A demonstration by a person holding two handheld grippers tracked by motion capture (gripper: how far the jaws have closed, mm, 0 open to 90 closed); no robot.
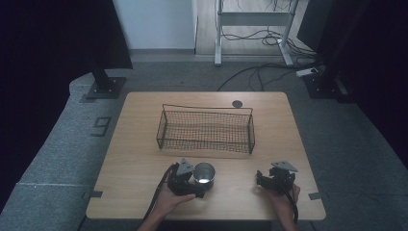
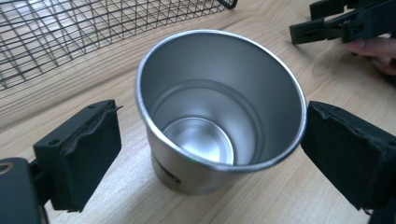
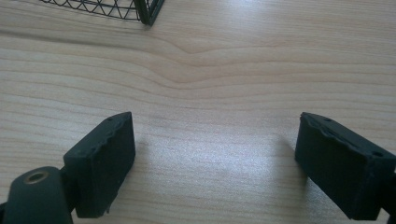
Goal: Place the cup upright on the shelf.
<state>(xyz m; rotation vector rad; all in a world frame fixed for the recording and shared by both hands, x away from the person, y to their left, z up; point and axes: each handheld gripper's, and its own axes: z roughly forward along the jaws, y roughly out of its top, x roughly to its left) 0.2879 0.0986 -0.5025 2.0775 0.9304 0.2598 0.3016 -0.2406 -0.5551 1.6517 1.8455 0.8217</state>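
Black-padded left claw [image 2: 205, 154] wide around shiny steel cup [image 2: 219, 107], frame centre | right claw [image 3: 215, 163] wide, empty | squeeze evenly below rim, keep upright.

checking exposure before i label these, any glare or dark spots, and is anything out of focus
High view: dim, room edges near black, a bright glint inside the steel cup. Left gripper view: soft reflections on the cup's inner wall, all sharp. Right gripper view: pale sheen on the table, faint shadows beside the jaws.

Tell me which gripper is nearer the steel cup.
Left. The left gripper has its open jaws on either side of the steel cup; the right gripper sits open, well off to the cup's right.
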